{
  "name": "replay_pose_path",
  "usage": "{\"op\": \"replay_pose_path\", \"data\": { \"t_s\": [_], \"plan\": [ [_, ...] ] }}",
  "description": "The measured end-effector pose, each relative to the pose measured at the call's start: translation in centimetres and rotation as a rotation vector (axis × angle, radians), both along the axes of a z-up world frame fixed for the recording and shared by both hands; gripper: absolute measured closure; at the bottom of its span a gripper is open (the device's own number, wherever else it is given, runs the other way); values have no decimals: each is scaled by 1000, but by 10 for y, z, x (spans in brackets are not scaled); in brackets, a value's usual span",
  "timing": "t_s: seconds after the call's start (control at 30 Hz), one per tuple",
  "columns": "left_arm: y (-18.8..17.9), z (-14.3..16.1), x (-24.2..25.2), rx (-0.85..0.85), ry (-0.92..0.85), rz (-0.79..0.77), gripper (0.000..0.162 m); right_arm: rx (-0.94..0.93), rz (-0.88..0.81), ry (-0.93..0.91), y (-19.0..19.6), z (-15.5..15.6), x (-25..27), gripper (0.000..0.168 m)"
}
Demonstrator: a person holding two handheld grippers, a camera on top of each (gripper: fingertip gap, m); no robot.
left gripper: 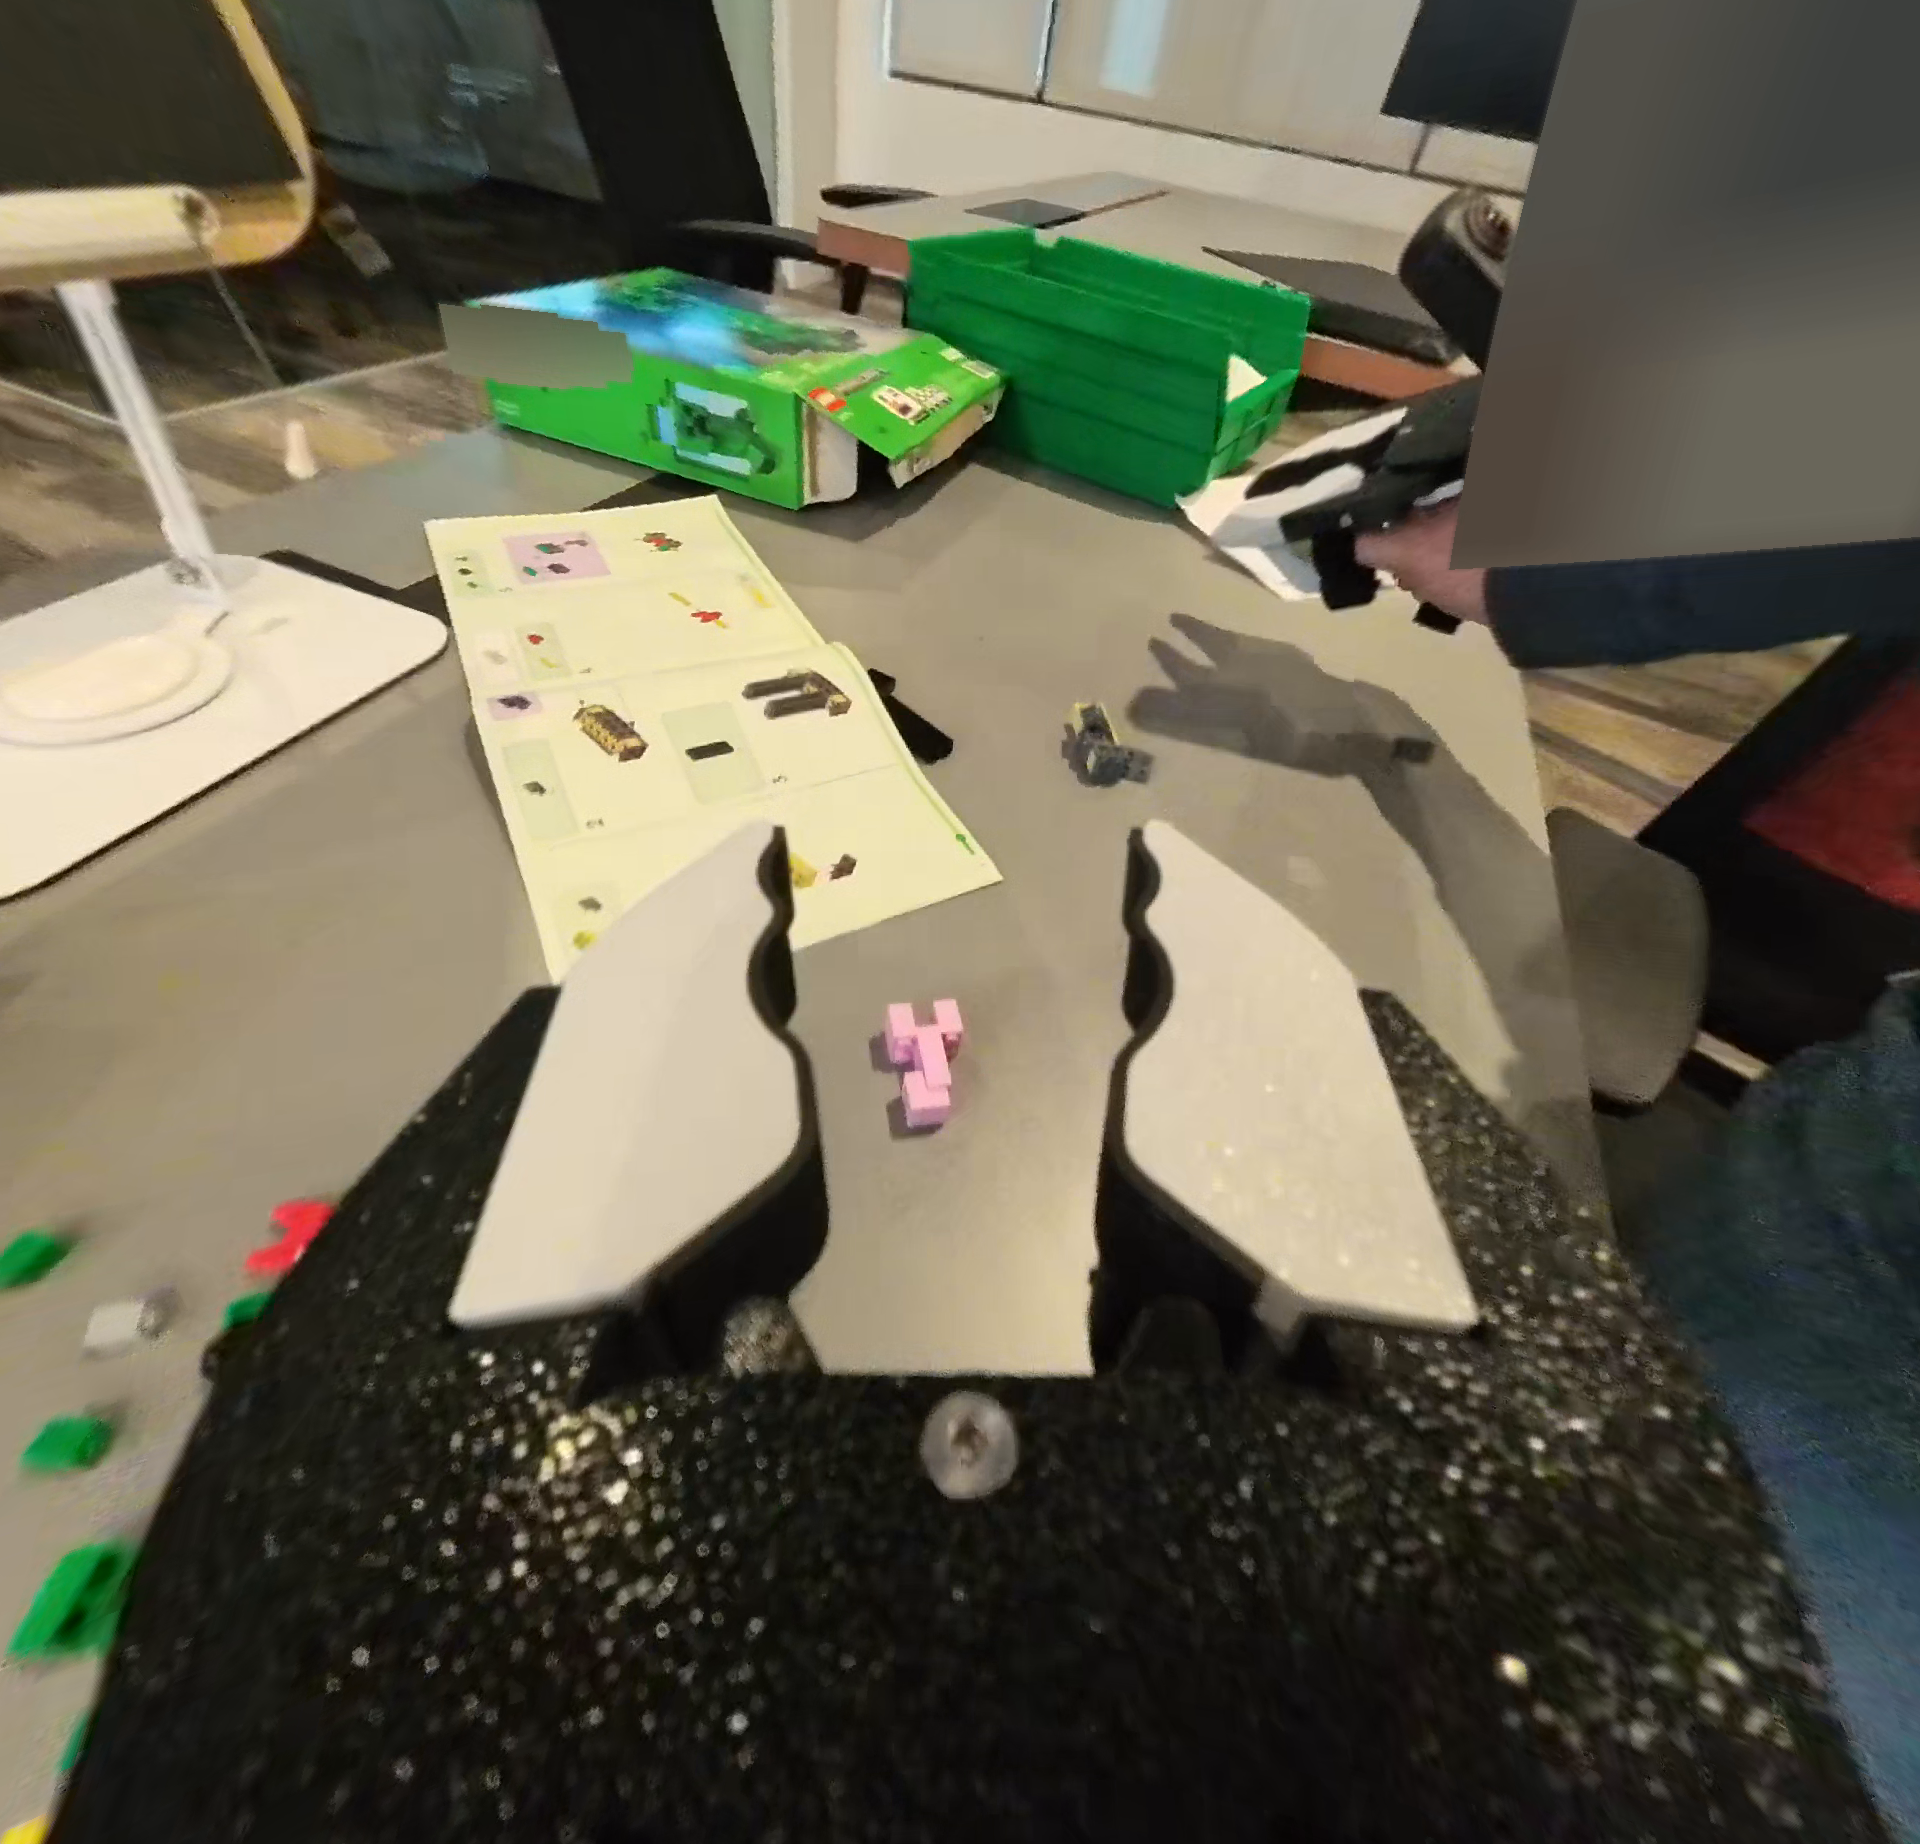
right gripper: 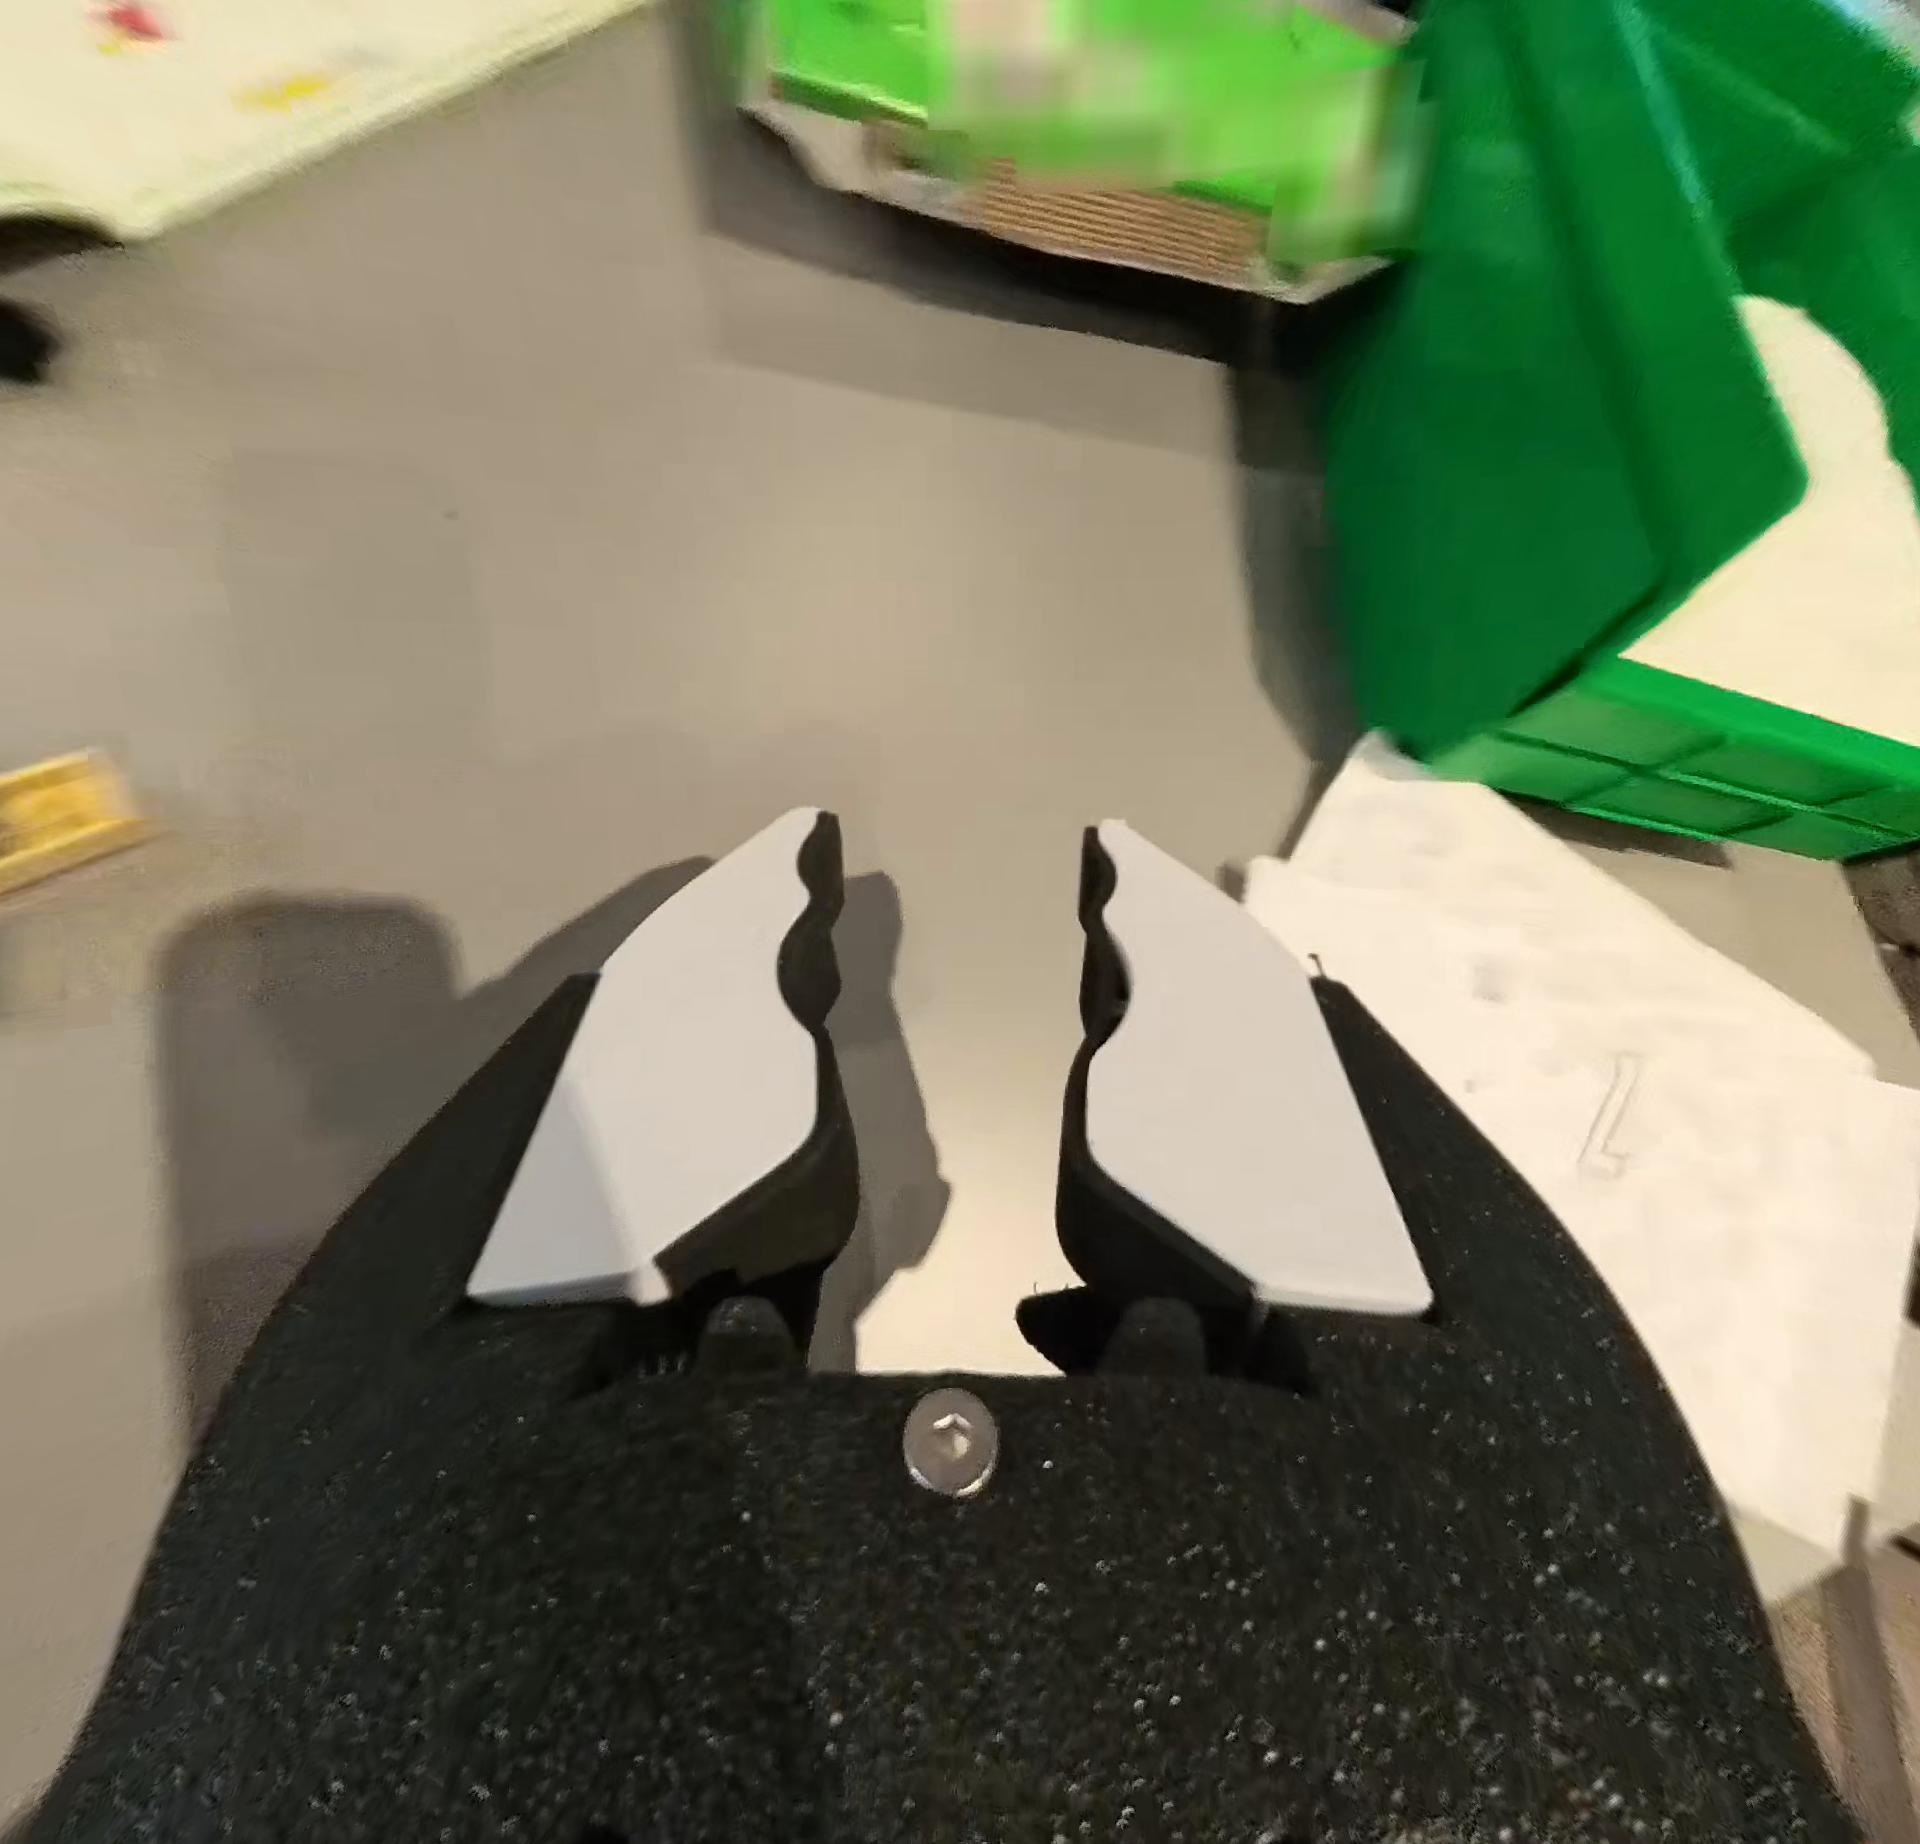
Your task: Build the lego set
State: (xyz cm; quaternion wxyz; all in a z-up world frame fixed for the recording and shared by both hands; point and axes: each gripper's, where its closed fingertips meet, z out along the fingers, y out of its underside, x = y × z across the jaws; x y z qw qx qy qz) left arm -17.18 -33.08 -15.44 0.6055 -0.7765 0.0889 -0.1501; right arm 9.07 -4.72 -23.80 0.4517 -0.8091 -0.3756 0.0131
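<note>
A small pink brick assembly [left gripper: 923, 1065] lies on the grey table [left gripper: 1039, 589] between the fingers of my left gripper [left gripper: 954, 838], which is open and empty above it. A dark grey and yellow assembly [left gripper: 1099, 745] sits farther off, and a black piece [left gripper: 914, 719] lies by the open instruction sheet [left gripper: 686, 714]. Loose green [left gripper: 62, 1443], red [left gripper: 291, 1235] and grey bricks lie at the left edge. My right gripper [right gripper: 961, 838] is open and empty over bare table; it also shows in the left wrist view [left gripper: 1351, 537], held in a hand at the right.
The green set box [left gripper: 727, 392] lies open at the back, next to a green plastic bin [left gripper: 1101, 360]. White paper [right gripper: 1538, 1119] lies right of my right gripper. A white lamp base [left gripper: 156, 672] stands at the left. A yellowish piece [right gripper: 52, 818] shows at the left edge. To the yellowish piece [right gripper: 52, 818]: right tips about 15 cm, left tips about 25 cm. It is also in sight in the left wrist view [left gripper: 1089, 734].
</note>
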Motion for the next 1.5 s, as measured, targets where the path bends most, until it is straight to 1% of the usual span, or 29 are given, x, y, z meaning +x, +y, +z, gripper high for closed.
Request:
{"op": "replay_pose_path", "data": {
  "t_s": [0.03,0.1,0.17,0.23,0.27,0.33,0.43,0.53,0.57,0.63,0.7,0.77,0.8,0.87,0.9,0.93,1.0,1.03,1.07,1.17,1.27,1.3,1.33,1.47,1.5],
  "plan": [
    [-5,-3,0,10,-6,18,100,10,-2,13,9,0,1,126],
    [-12,-8,-1,46,-21,57,99,45,26,28,24,-1,-4,128],
    [-13,-15,-2,73,-21,98,99,88,79,-29,38,-10,-8,128],
    [-15,-17,1,104,-9,130,97,185,132,-97,54,-11,-11,126],
    [-16,-17,3,125,5,155,97,259,167,-110,60,-3,-18,124],
    [-17,-18,9,164,53,206,97,394,252,-18,64,25,-43,128],
    [-13,-18,27,201,136,278,95,468,412,200,59,59,-75,130],
    [-9,-15,54,231,190,365,96,460,569,359,50,70,-79,135],
    [-8,-14,65,228,209,392,97,433,608,410,48,69,-76,138],
    [-6,-11,86,217,228,445,99,371,665,494,46,63,-65,137],
    [-5,-4,107,223,207,486,102,362,636,553,58,55,-49,138],
    [0,1,121,217,211,522,101,375,620,595,68,46,-35,140],
    [2,2,125,213,229,538,100,385,617,619,70,51,-30,140],
    [6,6,132,225,274,586,99,427,659,699,65,70,-23,140],
    [8,10,135,241,295,612,100,451,661,729,65,73,-21,141],
    [9,13,138,259,313,640,104,445,641,742,68,70,-19,146],
    [11,18,142,285,336,690,115,420,609,704,76,63,-21,160],
    [15,19,145,293,334,695,115,425,579,692,81,61,-22,166],
    [19,20,148,295,326,689,115,429,565,678,84,60,-21,168],
    [36,22,151,291,337,664,108,449,582,667,80,61,-20,166],
    [51,27,148,326,347,673,107,459,564,677,80,62,-14,162],
    [56,27,147,341,338,678,107,458,574,679,78,61,-15,163],
    [60,27,145,353,326,680,107,468,598,678,75,61,-16,168],
    [72,22,131,421,315,725,109,512,653,603,65,58,-24,168],
    [74,21,127,442,326,734,114,522,675,584,60,56,-26,168]
  ]
}}
